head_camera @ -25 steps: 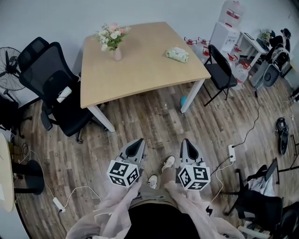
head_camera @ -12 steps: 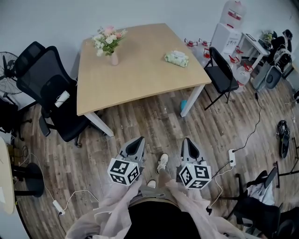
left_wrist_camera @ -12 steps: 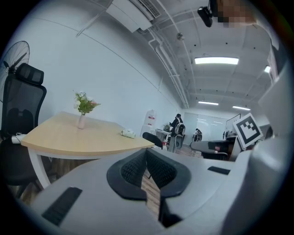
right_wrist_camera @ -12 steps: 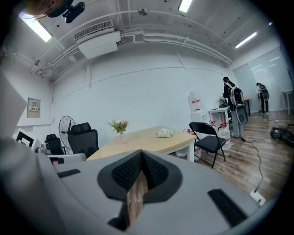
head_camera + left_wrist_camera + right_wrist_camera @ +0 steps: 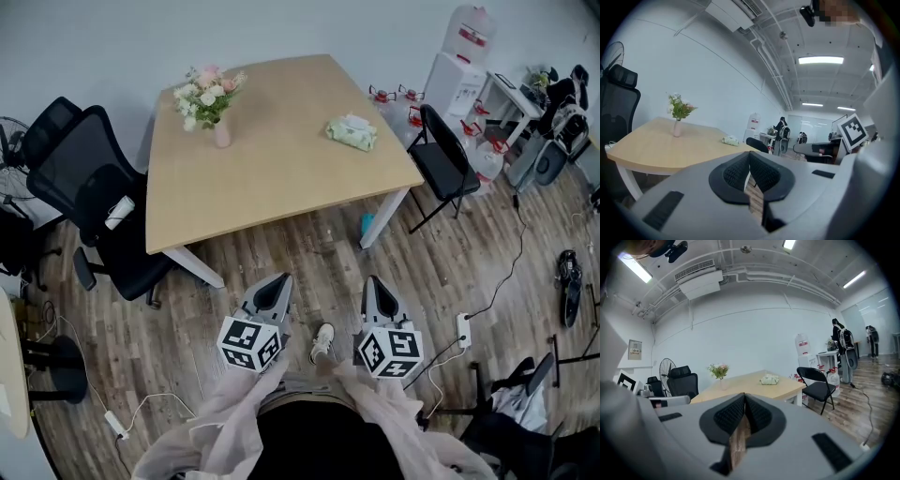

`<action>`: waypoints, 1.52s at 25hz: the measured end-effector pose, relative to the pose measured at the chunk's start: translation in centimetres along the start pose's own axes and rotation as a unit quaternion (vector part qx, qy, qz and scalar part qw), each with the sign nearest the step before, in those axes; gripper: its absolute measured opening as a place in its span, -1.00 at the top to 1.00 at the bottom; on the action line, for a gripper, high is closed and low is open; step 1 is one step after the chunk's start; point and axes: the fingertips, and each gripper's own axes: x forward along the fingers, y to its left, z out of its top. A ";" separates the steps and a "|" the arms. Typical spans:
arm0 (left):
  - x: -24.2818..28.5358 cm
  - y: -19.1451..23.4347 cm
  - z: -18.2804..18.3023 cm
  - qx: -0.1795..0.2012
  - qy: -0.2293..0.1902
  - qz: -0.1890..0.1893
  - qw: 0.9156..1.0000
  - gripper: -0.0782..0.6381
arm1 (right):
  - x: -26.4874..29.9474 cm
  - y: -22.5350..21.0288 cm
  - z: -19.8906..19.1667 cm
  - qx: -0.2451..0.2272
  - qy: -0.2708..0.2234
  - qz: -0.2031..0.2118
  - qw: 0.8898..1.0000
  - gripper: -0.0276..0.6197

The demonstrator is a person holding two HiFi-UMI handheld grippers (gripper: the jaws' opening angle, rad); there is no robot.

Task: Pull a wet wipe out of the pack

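Observation:
A pale green wet wipe pack [image 5: 352, 132] lies near the right end of a light wooden table [image 5: 281, 178], well ahead of both grippers. It also shows small in the left gripper view [image 5: 731, 140] and the right gripper view [image 5: 769, 379]. My left gripper [image 5: 277, 281] and right gripper [image 5: 373, 283] are held side by side over the wooden floor, short of the table's near edge, pointing at it. Both are shut with nothing between the pads [image 5: 738, 172] [image 5: 759, 416]. Neither touches anything.
A pink vase of flowers [image 5: 216, 108] stands at the table's back left. Black office chairs [image 5: 94, 187] stand left of the table and a black folding chair [image 5: 441, 141] at its right. Cables and a power strip [image 5: 463, 319] lie on the floor to the right. My shoe [image 5: 322, 342] shows between the grippers.
The table and the pack have shifted left in the head view as I walk towards them. Both grippers travel along with me, still shut and side by side.

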 end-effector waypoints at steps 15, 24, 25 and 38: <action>8.8 1.8 1.3 -0.005 0.007 0.017 1.000 0.75 | 8.1 -4.9 2.2 -0.004 0.016 0.023 1.000 0.88; 14.5 2.3 1.5 -0.011 0.003 0.024 1.000 0.75 | 12.4 -8.9 3.0 -0.009 0.023 0.028 0.999 0.88; 15.0 2.3 1.5 -0.012 0.002 0.026 1.000 0.75 | 12.7 -9.3 3.1 -0.009 0.023 0.029 0.999 0.88; 17.4 2.9 0.8 -0.026 0.013 0.041 0.999 0.75 | 14.7 -11.0 2.5 0.000 0.040 0.036 0.999 0.88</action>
